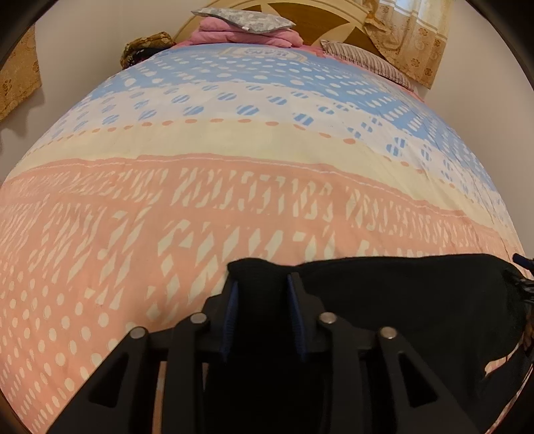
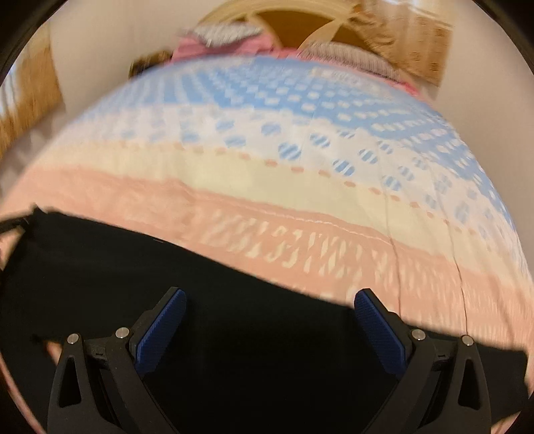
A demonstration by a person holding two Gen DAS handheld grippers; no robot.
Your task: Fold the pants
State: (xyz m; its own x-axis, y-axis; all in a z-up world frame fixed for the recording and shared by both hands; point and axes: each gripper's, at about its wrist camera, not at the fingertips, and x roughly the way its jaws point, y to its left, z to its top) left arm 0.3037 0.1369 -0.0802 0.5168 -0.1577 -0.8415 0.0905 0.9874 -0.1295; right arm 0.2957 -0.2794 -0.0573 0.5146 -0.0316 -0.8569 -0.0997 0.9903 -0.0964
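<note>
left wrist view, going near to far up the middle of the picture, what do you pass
left hand-held gripper shut on the black pants → pink patterned band of the bedspread → cream band → blue dotted band → pink folded blanket → grey pillow → wooden headboard

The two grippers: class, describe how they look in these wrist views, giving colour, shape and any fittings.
The left gripper and the right gripper look alike. Each has a matte black frame of angular linkage arms with triangular cut-outs, joined by round silver pins. The fingers are black, lined on their inner faces with blue ribbed pads. No cables, markings or sleeves are visible in either view.
</note>
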